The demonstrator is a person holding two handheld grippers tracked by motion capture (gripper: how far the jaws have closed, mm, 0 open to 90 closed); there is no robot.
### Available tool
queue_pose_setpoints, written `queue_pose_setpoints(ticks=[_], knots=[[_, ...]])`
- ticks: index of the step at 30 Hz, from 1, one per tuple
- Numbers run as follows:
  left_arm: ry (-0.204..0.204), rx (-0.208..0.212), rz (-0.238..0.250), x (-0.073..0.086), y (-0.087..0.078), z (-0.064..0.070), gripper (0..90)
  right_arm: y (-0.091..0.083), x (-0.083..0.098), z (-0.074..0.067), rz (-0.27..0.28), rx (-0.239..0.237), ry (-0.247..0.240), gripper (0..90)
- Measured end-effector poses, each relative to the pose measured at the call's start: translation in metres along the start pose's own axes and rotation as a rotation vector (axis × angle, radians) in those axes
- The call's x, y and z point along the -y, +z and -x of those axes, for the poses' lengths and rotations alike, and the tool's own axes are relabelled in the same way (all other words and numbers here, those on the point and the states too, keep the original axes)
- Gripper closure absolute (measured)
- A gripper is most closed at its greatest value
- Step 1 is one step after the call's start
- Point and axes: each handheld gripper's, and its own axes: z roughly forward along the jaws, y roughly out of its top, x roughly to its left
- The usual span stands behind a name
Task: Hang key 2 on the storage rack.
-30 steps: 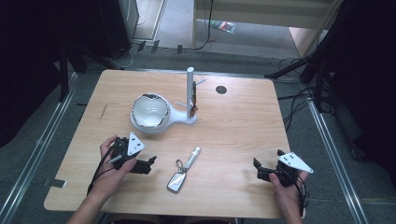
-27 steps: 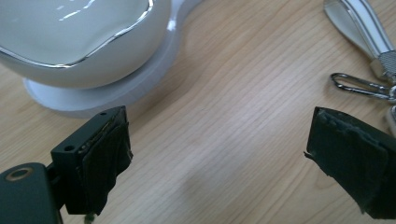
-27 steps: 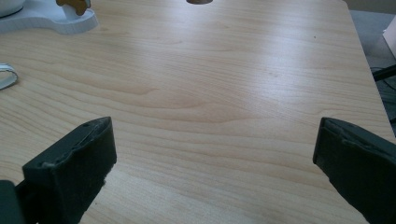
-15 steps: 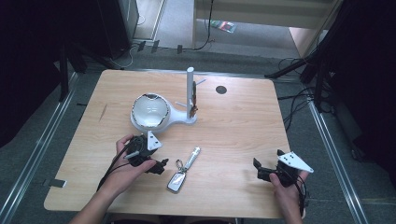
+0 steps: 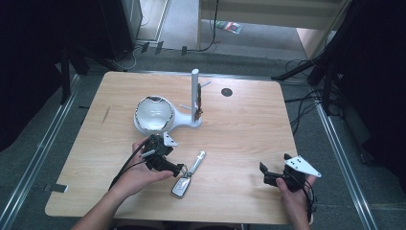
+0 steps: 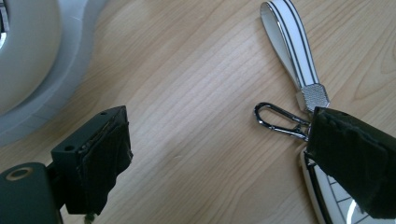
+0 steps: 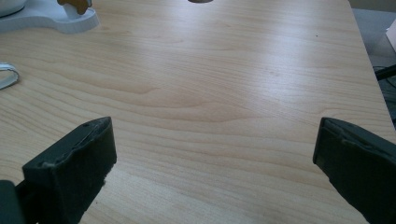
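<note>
Left tool (image 5: 178, 168): we see it low over the table (image 5: 239, 134), its jaws set wide; in the left gripper view one jaw sits over the near end of the key fob, the other over bare wood.
Right tool (image 5: 266, 173): we see it at the near right of the table, jaws wide with nothing between them, well apart from everything else.
Key fob (image 5: 180, 187): we find it flat on the table near the front edge, just beside the left tool's tips; its silver body lies nearest the person.
Clip (image 6: 276, 120): a metal snap hook joins the fob to the strap, lying flat on the wood.
Strap (image 6: 288, 44): a white loop with dark stripes, running away from the fob toward the stand.
Stand (image 5: 174, 114): a white dish with an upright post, farther back at the table's middle; a small brown thing hangs on the post, and we cannot tell what it is.
Round dark spot (image 5: 226, 92): farthest back on the table.
</note>
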Motion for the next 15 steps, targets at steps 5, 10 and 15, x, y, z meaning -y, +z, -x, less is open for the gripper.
queue_pose_setpoints(ticks=[5, 10, 15], knots=[[0.008, 0.005, -0.029, -0.007, 0.006, 0.009, 8.9, 0.000, 0.000, 0.001, 0.001, 0.003, 0.001, 0.0], [0.023, 0.015, -0.033, -0.012, 0.011, 0.016, 14.1, 0.000, 0.000, 0.001, 0.005, -0.001, 0.005, 0.0], [0.035, 0.041, -0.052, -0.015, 0.017, 0.024, 14.7, 0.000, 0.000, 0.001, 0.004, 0.000, 0.006, 0.0]])
